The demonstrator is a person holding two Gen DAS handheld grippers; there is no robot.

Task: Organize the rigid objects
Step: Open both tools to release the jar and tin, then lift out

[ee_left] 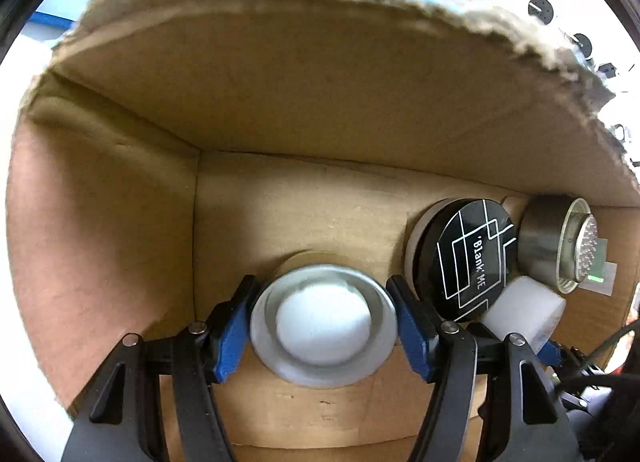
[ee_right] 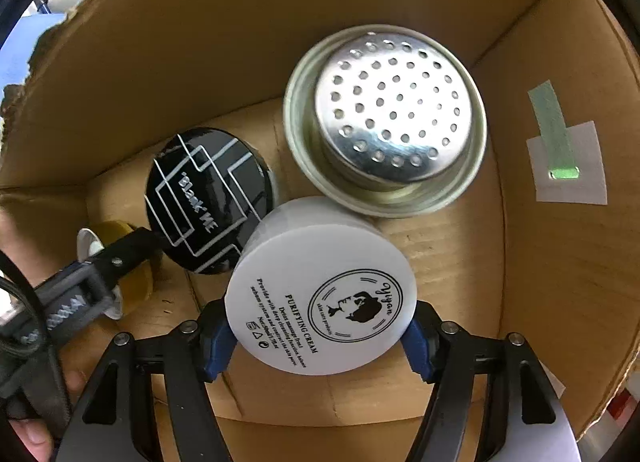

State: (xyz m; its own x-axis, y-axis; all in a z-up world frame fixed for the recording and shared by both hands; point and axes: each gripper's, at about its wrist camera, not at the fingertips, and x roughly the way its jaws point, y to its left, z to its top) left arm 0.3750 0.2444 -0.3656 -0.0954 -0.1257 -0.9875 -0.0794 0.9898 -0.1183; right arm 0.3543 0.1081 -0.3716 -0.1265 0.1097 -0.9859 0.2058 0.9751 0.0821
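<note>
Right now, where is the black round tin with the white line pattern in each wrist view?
Left wrist: black tin sits right of centre, on edge against the box's far wall.
Right wrist: black tin is left of centre.
Shared landmark: the white cream jar touches it in both views.

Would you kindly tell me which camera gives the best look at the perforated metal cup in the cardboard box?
The right wrist view: the metal cup sits near the middle, its holed base facing the camera and its whole rim visible. The left wrist view catches it only side-on at the right edge, small and distorted, beside the black tin.
</note>
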